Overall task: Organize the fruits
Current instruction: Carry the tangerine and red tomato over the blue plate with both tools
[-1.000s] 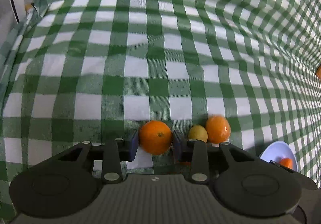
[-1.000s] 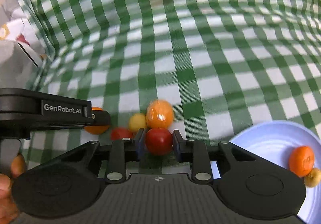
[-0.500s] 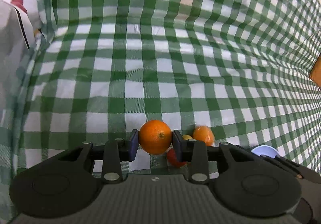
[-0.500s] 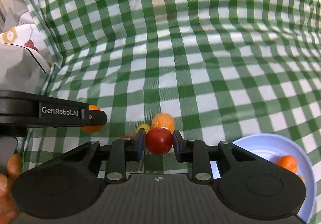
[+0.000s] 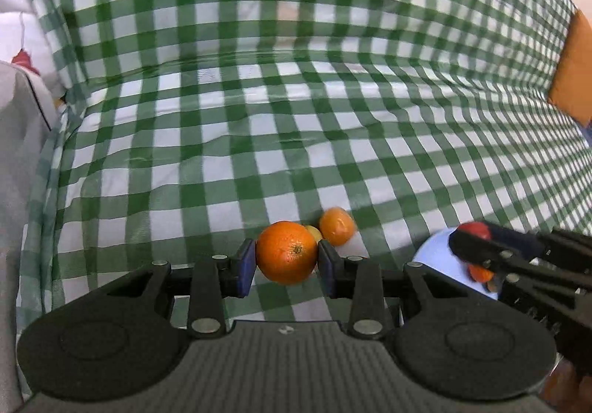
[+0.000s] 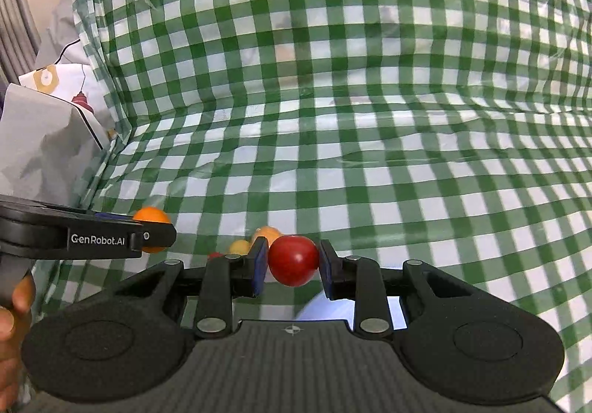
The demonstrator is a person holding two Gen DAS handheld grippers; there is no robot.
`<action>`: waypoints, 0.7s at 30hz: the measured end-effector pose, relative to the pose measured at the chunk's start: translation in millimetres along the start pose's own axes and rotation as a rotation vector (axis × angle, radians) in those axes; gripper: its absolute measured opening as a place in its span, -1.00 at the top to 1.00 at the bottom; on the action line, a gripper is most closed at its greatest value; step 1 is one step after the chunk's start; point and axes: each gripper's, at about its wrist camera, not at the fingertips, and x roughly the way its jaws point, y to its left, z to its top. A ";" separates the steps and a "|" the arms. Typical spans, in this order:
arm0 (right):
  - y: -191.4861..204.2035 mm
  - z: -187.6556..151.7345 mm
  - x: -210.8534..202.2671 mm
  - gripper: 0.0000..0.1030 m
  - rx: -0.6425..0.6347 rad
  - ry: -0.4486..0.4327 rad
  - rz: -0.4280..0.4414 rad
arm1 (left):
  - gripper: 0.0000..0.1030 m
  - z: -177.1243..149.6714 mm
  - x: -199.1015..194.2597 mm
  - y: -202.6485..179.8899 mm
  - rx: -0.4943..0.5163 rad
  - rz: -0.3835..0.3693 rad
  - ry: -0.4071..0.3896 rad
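Gripping a red fruit (image 6: pixel 293 259), the right gripper (image 6: pixel 292 265) hangs over the pale blue plate (image 5: pixel 431 254) toward the checked cloth's (image 5: pixel 296 117) near right edge; the left gripper (image 5: pixel 286 257), clamped on an orange (image 5: pixel 286 252), sits farther left of that plate.

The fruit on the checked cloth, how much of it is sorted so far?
Some is done: an orange fruit already lies in the blue plate. In hand: the left gripper clamps an orange, and the right gripper clamps a red fruit. Left on the cloth: a tangerine and a small yellow fruit.
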 end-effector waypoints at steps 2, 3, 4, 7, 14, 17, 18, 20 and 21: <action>-8.5 -1.2 -3.1 0.41 -0.006 0.000 -0.014 | 0.23 0.5 2.7 -7.7 0.018 -0.003 0.001; -13.4 -1.7 -3.9 0.41 -0.005 0.001 -0.022 | 0.23 0.0 3.2 -11.4 0.023 -0.007 -0.001; -19.5 -1.8 -4.1 0.41 -0.001 0.003 -0.032 | 0.23 1.4 4.7 -14.8 0.027 -0.011 -0.003; -34.4 -3.0 -3.7 0.41 0.012 0.013 -0.053 | 0.23 2.5 5.3 -24.2 0.040 -0.020 -0.011; -56.9 -6.7 -3.9 0.41 0.008 0.021 -0.076 | 0.23 -0.6 5.3 -37.1 0.073 -0.028 -0.005; -61.5 -7.1 -3.5 0.41 0.008 0.024 -0.076 | 0.23 -2.2 9.7 -46.3 0.096 -0.029 0.000; -62.8 -7.3 -4.4 0.41 0.005 0.022 -0.077 | 0.23 -2.5 11.5 -49.4 0.103 -0.030 0.001; -67.3 -8.5 -6.6 0.41 0.002 0.021 -0.081 | 0.23 -4.3 12.9 -52.6 0.120 -0.031 0.004; -69.7 -9.1 -7.1 0.41 0.004 0.021 -0.082 | 0.23 -5.7 12.8 -53.9 0.126 -0.031 0.006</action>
